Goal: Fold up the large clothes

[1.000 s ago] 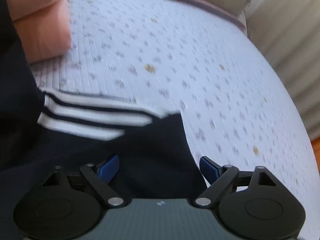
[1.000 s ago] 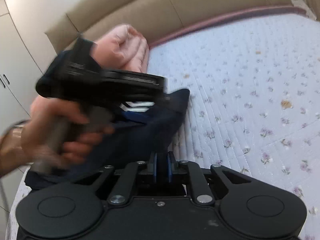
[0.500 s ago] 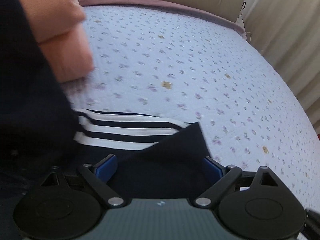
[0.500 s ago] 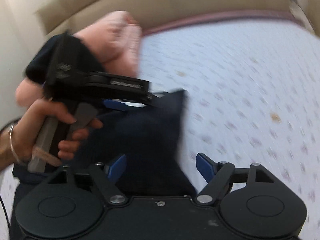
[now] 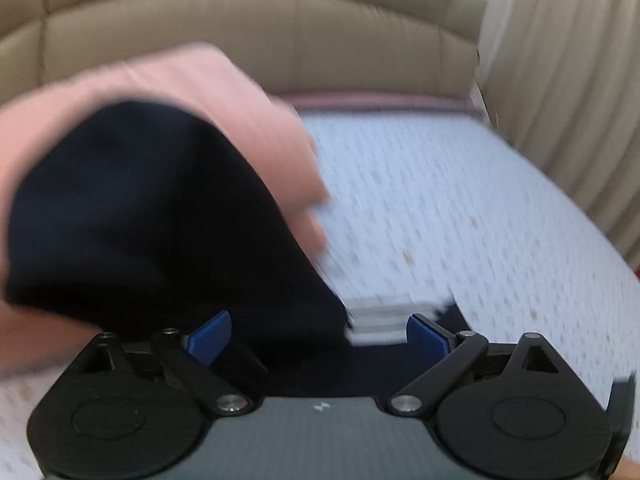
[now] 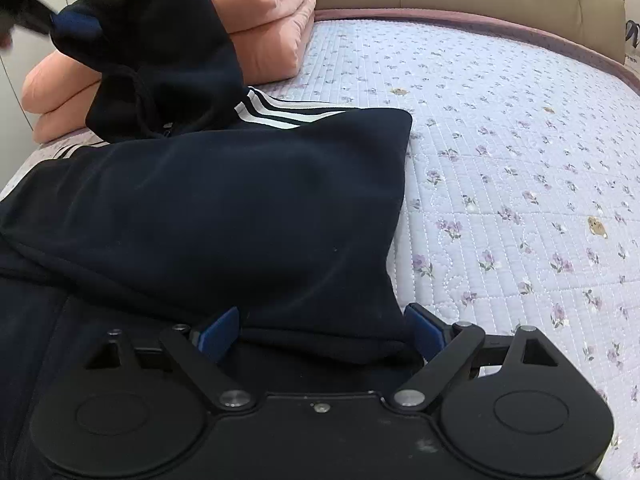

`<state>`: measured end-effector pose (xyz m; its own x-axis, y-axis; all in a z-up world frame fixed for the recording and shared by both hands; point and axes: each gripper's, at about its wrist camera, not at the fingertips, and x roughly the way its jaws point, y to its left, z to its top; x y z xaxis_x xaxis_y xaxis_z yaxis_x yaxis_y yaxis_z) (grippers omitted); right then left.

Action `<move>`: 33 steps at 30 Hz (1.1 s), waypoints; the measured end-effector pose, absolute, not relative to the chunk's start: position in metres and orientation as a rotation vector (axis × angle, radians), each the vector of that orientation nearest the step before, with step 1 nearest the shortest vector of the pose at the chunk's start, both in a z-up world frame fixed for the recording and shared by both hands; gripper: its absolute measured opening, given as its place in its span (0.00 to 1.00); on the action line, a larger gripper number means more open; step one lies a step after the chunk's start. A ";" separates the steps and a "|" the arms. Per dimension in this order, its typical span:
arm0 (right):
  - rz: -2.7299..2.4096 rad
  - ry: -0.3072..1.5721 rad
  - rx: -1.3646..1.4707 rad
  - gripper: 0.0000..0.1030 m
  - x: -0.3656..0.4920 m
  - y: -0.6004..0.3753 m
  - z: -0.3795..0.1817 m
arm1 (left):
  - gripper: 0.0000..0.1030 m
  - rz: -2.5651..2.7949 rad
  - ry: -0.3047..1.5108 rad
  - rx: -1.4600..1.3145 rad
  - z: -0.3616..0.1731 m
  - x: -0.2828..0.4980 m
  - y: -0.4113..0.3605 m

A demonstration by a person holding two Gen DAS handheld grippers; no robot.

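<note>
A dark hoodie (image 6: 224,208) lies half-folded on the flowered bed (image 6: 520,140). The right tongs (image 6: 322,334), just opened wide, straddle its edge; the left tongs (image 5: 318,334) gape too. The unpinned hood (image 6: 160,44) may flop and undo the fold.

hoodie (image 6: 240,200) on bed (image 6: 520,140), quilt (image 6: 260,20) behind
</note>
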<state>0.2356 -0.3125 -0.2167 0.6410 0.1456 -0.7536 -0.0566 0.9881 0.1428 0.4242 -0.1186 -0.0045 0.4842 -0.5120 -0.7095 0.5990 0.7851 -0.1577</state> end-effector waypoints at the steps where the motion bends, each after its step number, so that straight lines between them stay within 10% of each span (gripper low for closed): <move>1: 0.116 0.862 0.114 1.00 0.235 -0.313 -0.218 | 0.96 -0.666 0.812 0.078 0.010 0.432 -0.109; 33: 0.143 0.780 0.112 1.00 0.207 -0.320 -0.216 | 1.00 -0.272 0.829 -0.193 -0.016 0.585 -0.021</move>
<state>0.2072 -0.3203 -0.2159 0.7023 0.1699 -0.6914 -0.0869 0.9843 0.1537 0.5846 -0.0209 -0.0161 0.6442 -0.3119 -0.6984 0.1621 0.9480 -0.2739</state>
